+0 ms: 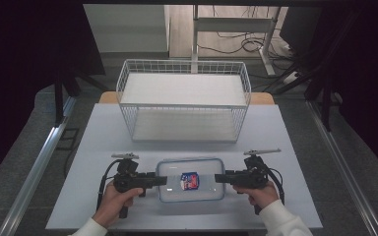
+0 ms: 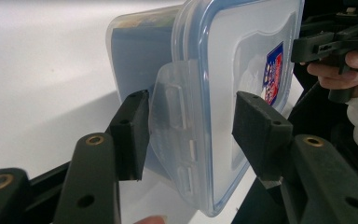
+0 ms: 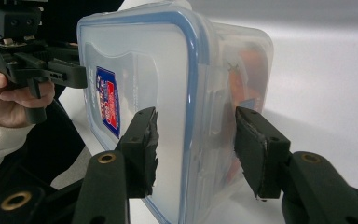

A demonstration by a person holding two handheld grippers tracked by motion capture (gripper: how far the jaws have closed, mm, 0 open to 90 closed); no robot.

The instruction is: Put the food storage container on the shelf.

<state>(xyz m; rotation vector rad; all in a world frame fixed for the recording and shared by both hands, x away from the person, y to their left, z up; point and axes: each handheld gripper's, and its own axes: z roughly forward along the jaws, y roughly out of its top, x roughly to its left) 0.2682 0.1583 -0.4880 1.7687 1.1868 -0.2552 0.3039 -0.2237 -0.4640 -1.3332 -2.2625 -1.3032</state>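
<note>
A clear plastic food container with a blue-rimmed lid and a red and blue sticker lies flat on the white table, near its front edge. My left gripper comes in level from the left and is shut on the container's left end. One of its pads presses on the latch flap, the other lies on the lid side. My right gripper holds the opposite end, with its pads against the lid and the base. Orange contents show faintly through the wall.
A white wire basket stands empty at the back of the table, directly behind the container. The table's front edge runs just below both hands. Desk legs and cables lie on the floor beyond.
</note>
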